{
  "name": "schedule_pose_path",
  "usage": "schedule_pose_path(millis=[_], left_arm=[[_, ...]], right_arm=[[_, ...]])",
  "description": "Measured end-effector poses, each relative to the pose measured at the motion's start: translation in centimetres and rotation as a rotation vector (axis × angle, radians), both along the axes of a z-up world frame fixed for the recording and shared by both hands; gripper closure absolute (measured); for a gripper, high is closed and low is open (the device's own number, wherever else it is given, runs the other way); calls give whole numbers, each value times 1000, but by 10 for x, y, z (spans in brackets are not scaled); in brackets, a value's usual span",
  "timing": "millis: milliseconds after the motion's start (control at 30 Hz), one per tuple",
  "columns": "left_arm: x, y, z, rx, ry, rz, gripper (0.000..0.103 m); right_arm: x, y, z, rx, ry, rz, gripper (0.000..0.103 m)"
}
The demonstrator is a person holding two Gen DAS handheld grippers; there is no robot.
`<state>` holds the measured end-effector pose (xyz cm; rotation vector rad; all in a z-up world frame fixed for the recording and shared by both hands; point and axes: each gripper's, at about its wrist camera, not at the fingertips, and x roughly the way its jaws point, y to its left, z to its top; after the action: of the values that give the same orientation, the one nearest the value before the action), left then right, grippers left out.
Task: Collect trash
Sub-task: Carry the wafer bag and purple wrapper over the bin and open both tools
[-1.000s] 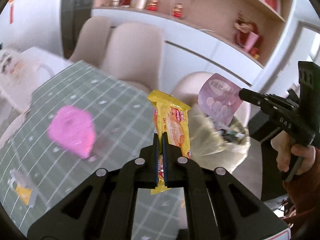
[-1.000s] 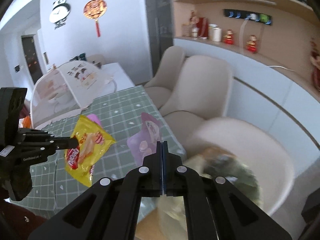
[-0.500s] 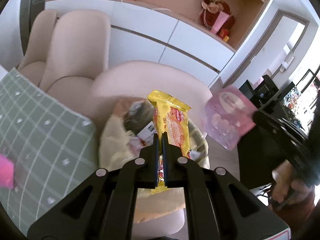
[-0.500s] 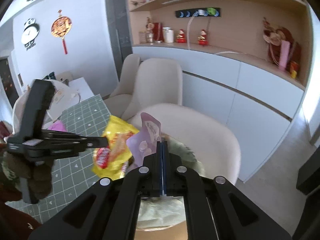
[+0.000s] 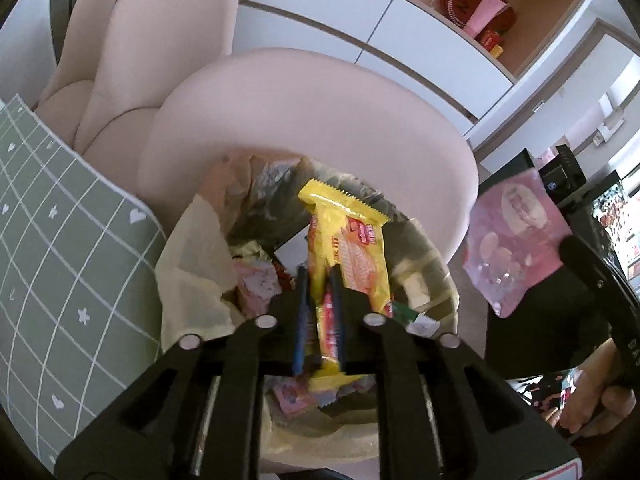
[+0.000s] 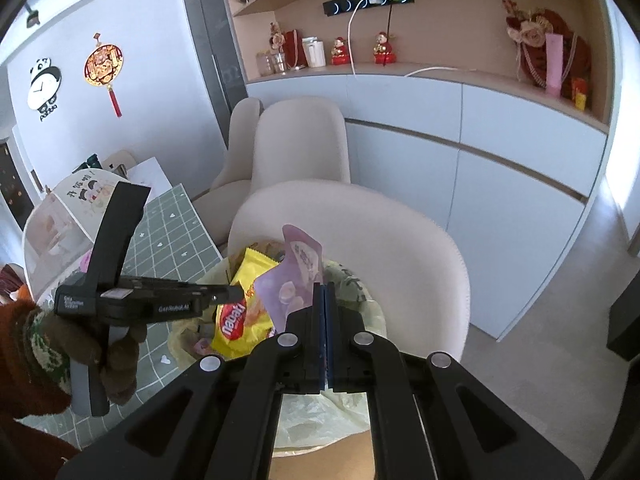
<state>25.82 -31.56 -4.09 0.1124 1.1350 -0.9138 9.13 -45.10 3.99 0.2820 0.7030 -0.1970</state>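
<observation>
1. Cream plastic liner first, since it's the biggest thing that matters: the trash bag (image 5: 192, 264) sits open-mouthed on the seat of the beige chair (image 5: 320, 112), right beside the edge of the green checked tablecloth (image 5: 60, 240). It already has a pile of wrappers inside.

2. The key relation: both pieces of trash hang straight above that open mouth, so the bag lies directly below and a bit ahead of both tools. Neither needs to travel sideways, I'd say; it's basically a drop.

3. The yellow snack wrapper (image 5: 348, 248) stands nearly upright, long axis running along the fingers of the left gripper (image 5: 318, 292), serrated top edge pointing away from the camera. In the right wrist view it hangs right over the bag's contents.

4. The left gripper's jaws are opening. The wrapper is between them, but there's a visible gap on the left pad's side, so it looks loose and about to slide down into the bag.

5. The pink pouch (image 6: 296, 280) is off to the right, over the bag's right rim, also upright.

6. The right gripper (image 6: 324, 300) has its jaws pressed together, pinching the pouch's edge. My guess is it lets go second, maybe after nudging slightly inward.
</observation>
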Motion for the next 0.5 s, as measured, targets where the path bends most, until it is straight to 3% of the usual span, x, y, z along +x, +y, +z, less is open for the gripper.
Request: schedule_pose_path(millis=[67, 233, 500], left_arm=[[-2, 11, 5, -14, 1, 23, 85], [-11, 42, 30, -31, -88, 80, 78], [-25, 96, 49, 14, -173, 180, 70]], right_arm=[[8, 1, -8, 25, 4, 16, 100], [30, 13, -31, 89, 28, 48, 100], [70, 35, -80, 105, 136, 85, 100]])
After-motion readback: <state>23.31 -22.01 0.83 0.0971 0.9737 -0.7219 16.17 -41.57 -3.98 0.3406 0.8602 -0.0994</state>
